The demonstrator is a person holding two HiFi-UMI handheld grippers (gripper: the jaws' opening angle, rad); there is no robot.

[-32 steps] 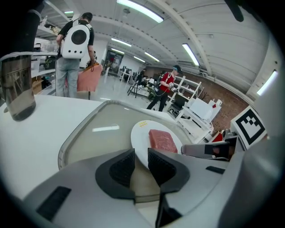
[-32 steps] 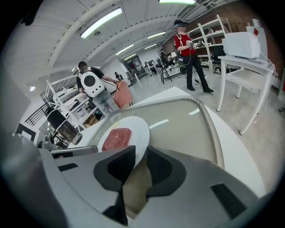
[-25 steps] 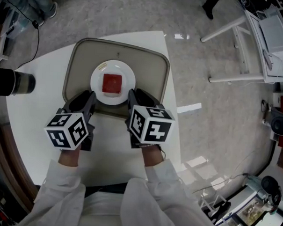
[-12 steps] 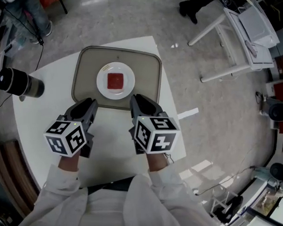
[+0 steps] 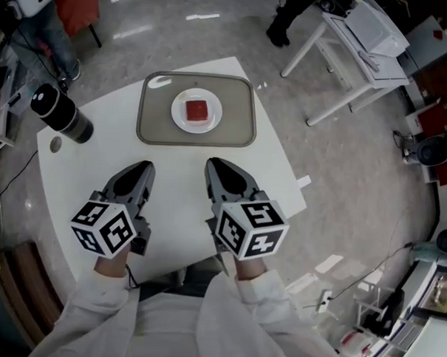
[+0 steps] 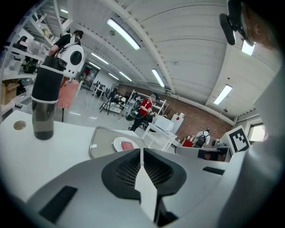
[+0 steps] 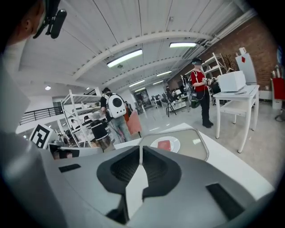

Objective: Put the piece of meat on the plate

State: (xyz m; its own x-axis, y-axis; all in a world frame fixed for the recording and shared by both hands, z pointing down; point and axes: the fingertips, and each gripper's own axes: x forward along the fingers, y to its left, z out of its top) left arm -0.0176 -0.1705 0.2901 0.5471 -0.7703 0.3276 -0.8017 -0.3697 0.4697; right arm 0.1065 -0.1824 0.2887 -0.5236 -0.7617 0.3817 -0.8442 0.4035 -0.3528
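Note:
A red square piece of meat (image 5: pixel 198 109) lies on a white plate (image 5: pixel 179 114) in the middle of a grey tray (image 5: pixel 155 125) at the table's far side. My left gripper (image 5: pixel 145 168) and right gripper (image 5: pixel 212 165) hover side by side over the near part of the table, well short of the tray, both pointing at it. The left gripper (image 6: pixel 141 150) has its jaws together and holds nothing. The right gripper (image 7: pixel 140 147) is closing, with only a thin slit left and nothing between the jaws. The meat (image 7: pixel 164 144) shows small ahead.
A dark bottle (image 5: pixel 62 113) stands at the table's left edge, tall in the left gripper view as a bottle (image 6: pixel 44 102). A small round disc (image 5: pixel 55 144) lies beside it. A white side table (image 5: pixel 363 39) stands on the floor at the right. People stand farther back.
Both grippers have drawn back from the plate toward me and risen. The right jaws have narrowed. The meat stays on the plate, now farther away.

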